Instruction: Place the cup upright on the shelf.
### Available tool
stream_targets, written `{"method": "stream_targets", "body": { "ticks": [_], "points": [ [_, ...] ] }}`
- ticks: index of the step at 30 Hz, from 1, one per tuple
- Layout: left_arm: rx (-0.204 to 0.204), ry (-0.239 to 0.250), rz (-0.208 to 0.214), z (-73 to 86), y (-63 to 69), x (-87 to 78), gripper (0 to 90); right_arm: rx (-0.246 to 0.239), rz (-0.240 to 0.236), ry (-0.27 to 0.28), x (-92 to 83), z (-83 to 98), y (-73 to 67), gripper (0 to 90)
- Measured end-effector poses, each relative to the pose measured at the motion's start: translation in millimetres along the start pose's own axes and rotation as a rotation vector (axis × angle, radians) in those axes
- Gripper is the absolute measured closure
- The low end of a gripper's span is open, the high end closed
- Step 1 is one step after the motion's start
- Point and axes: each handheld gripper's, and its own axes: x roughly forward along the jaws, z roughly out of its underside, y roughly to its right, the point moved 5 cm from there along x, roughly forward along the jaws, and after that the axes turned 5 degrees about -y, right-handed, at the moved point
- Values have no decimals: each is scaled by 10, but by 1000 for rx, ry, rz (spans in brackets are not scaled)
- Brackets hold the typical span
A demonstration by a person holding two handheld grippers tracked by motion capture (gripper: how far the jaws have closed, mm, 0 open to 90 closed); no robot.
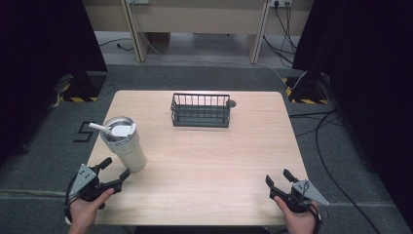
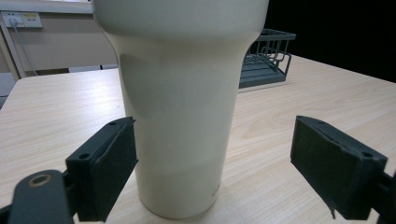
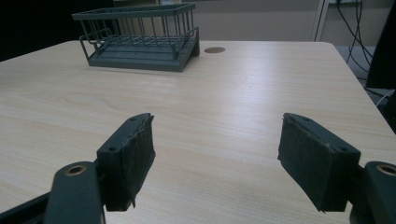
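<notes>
Wide-open jaws of the left gripper (image 2: 215,170) flank the upright cream tumbler (image 2: 180,107), its long axis vertical, ungrasped.

We're looking at a lab or test room here: a bare wooden table (image 1: 204,161) stands alone on grey carpet (image 1: 341,161), black curtains (image 1: 360,58) hang on both sides, yellow-and-black hazard tape (image 1: 307,101) marks the stand feet, loose cables (image 1: 331,146) run over the floor, wall sockets (image 2: 21,19) sit behind, and plain desks (image 1: 195,19) line the back
</notes>
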Motion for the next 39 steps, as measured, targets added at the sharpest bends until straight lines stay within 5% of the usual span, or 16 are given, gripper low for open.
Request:
{"method": "stream_targets", "body": {
  "ticks": [21, 39],
  "points": [
    [-18, -2, 14, -119, -106, 233, 139, 12, -6, -23, 50, 5, -1, 265],
    [-16, 5, 18, -269, -164, 537, 24, 20, -8, -48, 74, 20, -9, 260]
  ]
}}
